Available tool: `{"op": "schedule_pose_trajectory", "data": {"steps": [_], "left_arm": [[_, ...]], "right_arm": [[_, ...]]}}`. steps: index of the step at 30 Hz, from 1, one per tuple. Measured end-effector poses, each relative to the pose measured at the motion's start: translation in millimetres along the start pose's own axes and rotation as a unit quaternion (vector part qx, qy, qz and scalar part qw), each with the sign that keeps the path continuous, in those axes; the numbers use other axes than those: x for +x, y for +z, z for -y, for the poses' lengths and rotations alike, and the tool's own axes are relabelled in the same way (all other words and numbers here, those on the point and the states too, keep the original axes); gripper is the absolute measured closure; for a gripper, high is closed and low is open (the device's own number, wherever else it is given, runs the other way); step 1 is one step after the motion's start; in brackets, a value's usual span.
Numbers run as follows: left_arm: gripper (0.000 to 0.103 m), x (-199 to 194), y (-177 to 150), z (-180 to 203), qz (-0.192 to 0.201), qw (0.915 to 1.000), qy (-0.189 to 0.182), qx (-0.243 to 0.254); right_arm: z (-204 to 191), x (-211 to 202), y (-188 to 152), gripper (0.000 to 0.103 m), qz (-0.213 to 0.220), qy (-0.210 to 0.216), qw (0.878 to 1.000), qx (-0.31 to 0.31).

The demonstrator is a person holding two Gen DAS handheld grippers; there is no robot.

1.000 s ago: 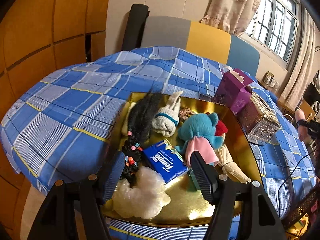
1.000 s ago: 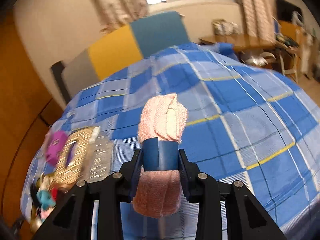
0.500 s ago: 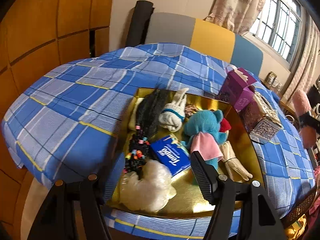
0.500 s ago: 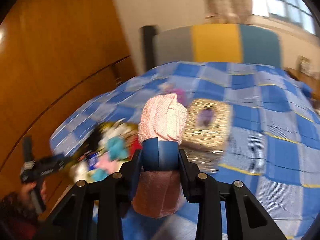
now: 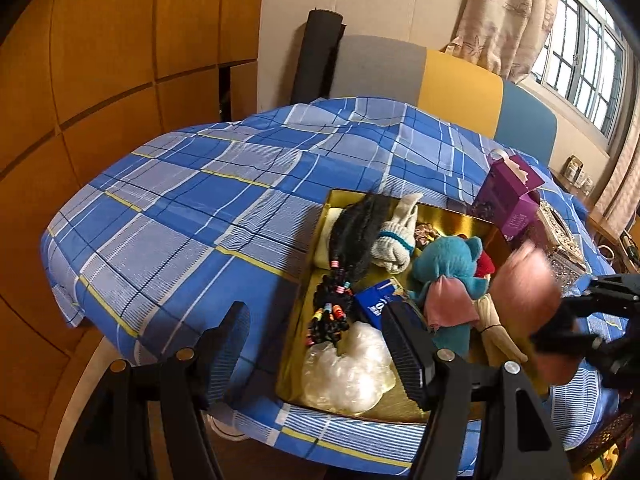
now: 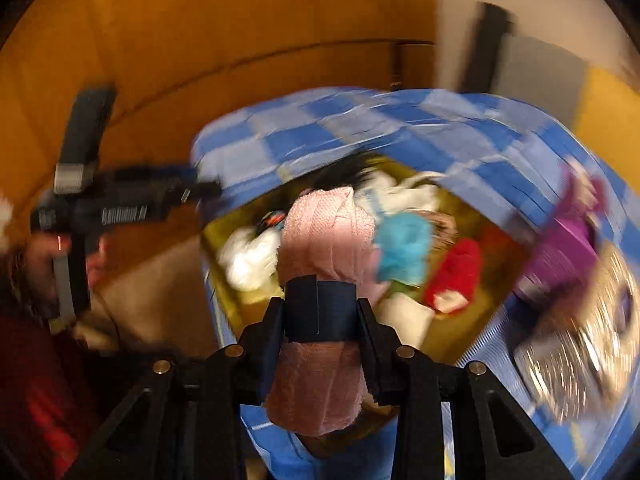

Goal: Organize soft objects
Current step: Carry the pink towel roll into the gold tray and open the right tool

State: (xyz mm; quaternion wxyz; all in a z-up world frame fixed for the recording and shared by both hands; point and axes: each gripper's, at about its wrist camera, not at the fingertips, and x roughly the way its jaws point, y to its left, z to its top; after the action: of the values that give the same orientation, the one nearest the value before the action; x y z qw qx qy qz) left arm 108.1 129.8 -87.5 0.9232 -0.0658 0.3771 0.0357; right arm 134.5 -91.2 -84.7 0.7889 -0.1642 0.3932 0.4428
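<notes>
A rolled pink towel with a dark-blue band (image 6: 320, 276) is clamped by the right gripper (image 6: 320, 314) at frame centre, above the gold rectangular tray (image 6: 224, 264); the left gripper (image 5: 316, 344) is held agape, empty, at lower centre.

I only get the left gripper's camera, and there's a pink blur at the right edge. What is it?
Observer: A rolled pink towel with a dark band around its middle, clamped in the right gripper.
Operator: Is it lying in the gold tray yet?
Observer: No, it's held in the air in front of the tray, above the pile of soft things.
Operator: Anything red in there? I barely see any.
Observer: Yes, a red plush thing lies to the right of the blue stuffed toy.
</notes>
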Motion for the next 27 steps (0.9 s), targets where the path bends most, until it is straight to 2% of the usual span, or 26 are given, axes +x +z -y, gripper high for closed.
{"op": "schedule_pose_trajectory", "data": {"steps": [2, 6, 16, 19, 20, 21, 25, 27], "left_arm": [[0.034, -3, -1, -3, 0.0, 1.0, 0.006, -0.001], [0.034, -6, -2, -8, 0.002, 0.9999, 0.016, -0.002], [0.034, -9, -7, -11, -0.002, 0.9997, 0.022, -0.001], [0.034, -10, -7, -7, -0.001, 0.9997, 0.024, 0.007], [0.034, -10, -6, -5, 0.0, 0.9997, 0.024, 0.01], [0.034, -10, -6, -4, 0.001, 0.9996, 0.023, 0.012], [0.034, -11, -5, 5, 0.004, 0.9997, 0.013, 0.022], [0.034, -12, -5, 10, 0.005, 0.9995, 0.009, 0.028]], "right_arm": [[-8, 13, 5, 0.067, -0.022, 0.021, 0.999, -0.037], [-13, 38, 7, 0.067, -0.064, 0.046, 0.995, -0.067], [-13, 87, 3, 0.064, -0.149, 0.092, 0.98, -0.092], [-2, 89, 3, 0.048, -0.138, 0.1, 0.983, -0.063], [3, 86, 3, 0.037, -0.132, 0.103, 0.985, -0.049], [8, 82, 3, 0.032, -0.126, 0.107, 0.986, -0.033], [21, 63, 3, 0.031, -0.091, 0.104, 0.99, 0.0], [25, 52, -1, 0.031, -0.075, 0.087, 0.993, 0.01]]}}
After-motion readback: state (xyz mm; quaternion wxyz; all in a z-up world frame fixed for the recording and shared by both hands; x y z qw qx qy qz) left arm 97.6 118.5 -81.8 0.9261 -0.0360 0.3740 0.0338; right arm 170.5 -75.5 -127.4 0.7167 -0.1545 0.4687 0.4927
